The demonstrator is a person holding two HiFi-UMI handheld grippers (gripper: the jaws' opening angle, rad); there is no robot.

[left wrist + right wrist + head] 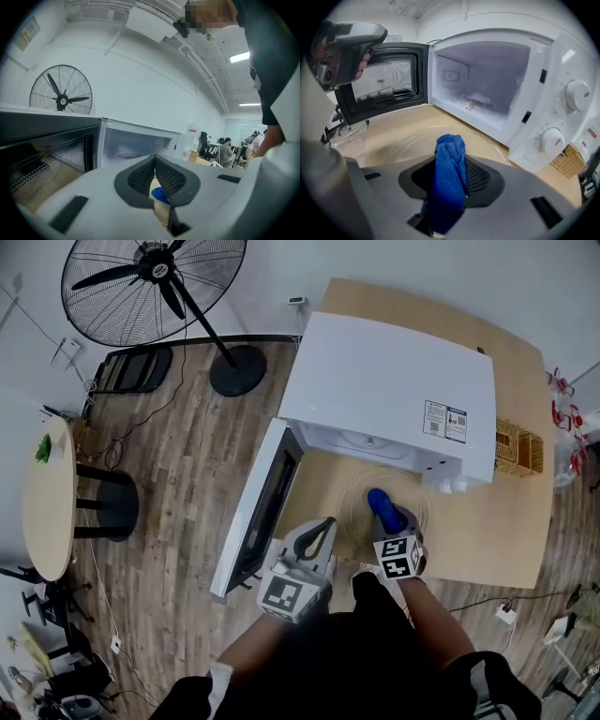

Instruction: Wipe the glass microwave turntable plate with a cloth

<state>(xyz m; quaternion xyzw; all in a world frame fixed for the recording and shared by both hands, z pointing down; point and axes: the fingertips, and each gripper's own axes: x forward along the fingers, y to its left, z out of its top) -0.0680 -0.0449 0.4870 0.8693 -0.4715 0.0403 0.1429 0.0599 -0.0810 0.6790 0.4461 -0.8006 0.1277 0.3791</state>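
Note:
The clear glass turntable plate (361,505) (410,140) lies on the wooden table in front of the open microwave (394,395) (487,84). My right gripper (392,521) (451,164) is shut on a bunched blue cloth (384,509) (449,173), whose tip rests over the plate's near right part. To the left of the plate, at the table's near edge, my left gripper (317,538) (154,176) is held up with its jaws together and nothing between them. A bit of the blue cloth (160,195) shows below its jaws.
The microwave door (261,512) (386,79) (42,154) stands open to the left, close to my left gripper. A wicker basket (518,448) sits at the table's right end. A pedestal fan (155,287) and a small round table (47,498) stand on the floor at left.

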